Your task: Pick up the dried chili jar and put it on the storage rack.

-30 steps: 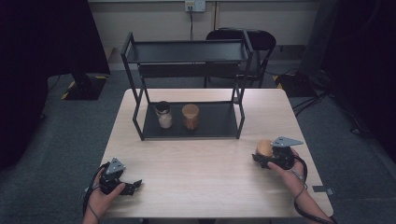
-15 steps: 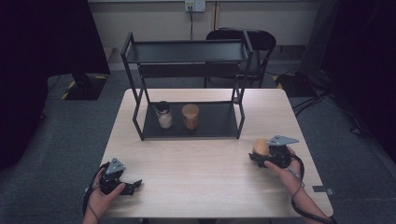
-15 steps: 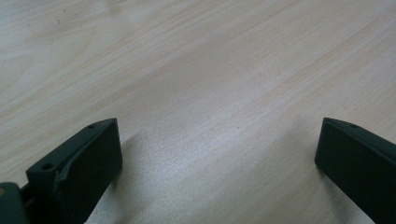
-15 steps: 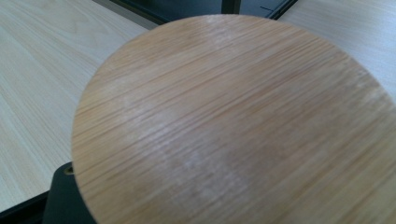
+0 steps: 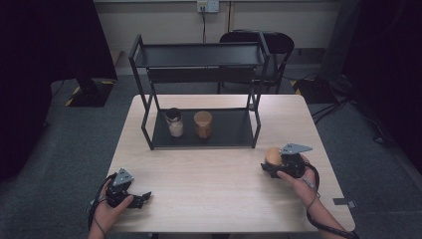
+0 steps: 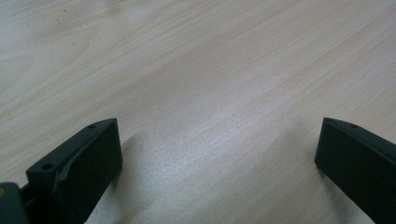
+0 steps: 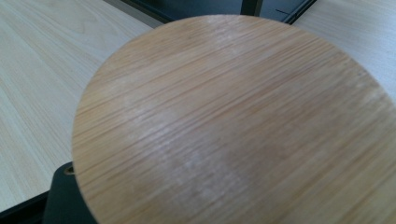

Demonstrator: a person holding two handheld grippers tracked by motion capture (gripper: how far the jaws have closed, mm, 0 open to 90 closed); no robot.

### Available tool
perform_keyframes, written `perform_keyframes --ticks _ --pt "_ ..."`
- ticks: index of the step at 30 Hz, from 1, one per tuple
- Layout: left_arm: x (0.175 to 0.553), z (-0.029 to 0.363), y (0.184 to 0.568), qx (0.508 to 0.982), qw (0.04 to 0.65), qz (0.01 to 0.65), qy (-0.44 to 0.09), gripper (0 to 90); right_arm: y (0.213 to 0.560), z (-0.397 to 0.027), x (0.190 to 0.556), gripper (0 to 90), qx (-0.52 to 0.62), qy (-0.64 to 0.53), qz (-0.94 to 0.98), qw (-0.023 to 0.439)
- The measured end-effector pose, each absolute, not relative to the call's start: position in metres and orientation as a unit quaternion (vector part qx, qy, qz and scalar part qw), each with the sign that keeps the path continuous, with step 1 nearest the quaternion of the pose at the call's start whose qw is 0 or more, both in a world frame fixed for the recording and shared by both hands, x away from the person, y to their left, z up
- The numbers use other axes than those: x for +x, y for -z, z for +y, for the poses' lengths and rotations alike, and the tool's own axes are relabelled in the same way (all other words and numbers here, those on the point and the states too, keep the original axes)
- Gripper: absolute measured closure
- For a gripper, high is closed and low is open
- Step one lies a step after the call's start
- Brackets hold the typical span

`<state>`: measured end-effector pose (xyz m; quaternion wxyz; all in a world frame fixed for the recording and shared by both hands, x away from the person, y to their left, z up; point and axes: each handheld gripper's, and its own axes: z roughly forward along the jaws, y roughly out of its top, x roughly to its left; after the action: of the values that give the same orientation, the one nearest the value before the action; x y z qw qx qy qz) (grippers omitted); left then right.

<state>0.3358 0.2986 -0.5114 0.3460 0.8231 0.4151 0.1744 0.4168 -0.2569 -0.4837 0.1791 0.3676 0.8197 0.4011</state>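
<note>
right gripper (image 5: 271, 167) clamped on wooden lid (image 5: 272, 155), near right of table (image 5: 224, 199) | left gripper (image 5: 142, 198) wide, empty, near left | jars (image 5: 174, 122) on far rack (image 5: 199, 55) | advice: keep lid level, approach the open jar squarely

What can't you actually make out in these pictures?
- Right gripper view: the round wooden lid hides most of the right gripper and whatever lies under the lid.
- High view: the contents of the two jars on the rack are too small to identify.
- High view: the chair stands half hidden behind the rack.
- Left gripper view: the open left gripper is cut off by the bottom edge.
</note>
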Motion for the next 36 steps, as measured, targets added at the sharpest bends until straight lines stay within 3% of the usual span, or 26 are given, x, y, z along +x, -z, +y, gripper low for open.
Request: perform_keyframes --ticks 36 --pt "0.336 0.299 0.511 0.823 0.346 0.415 -0.174 0.2 0.480 -0.236 0.423 25.2 0.350 -0.399 0.830 0.172"
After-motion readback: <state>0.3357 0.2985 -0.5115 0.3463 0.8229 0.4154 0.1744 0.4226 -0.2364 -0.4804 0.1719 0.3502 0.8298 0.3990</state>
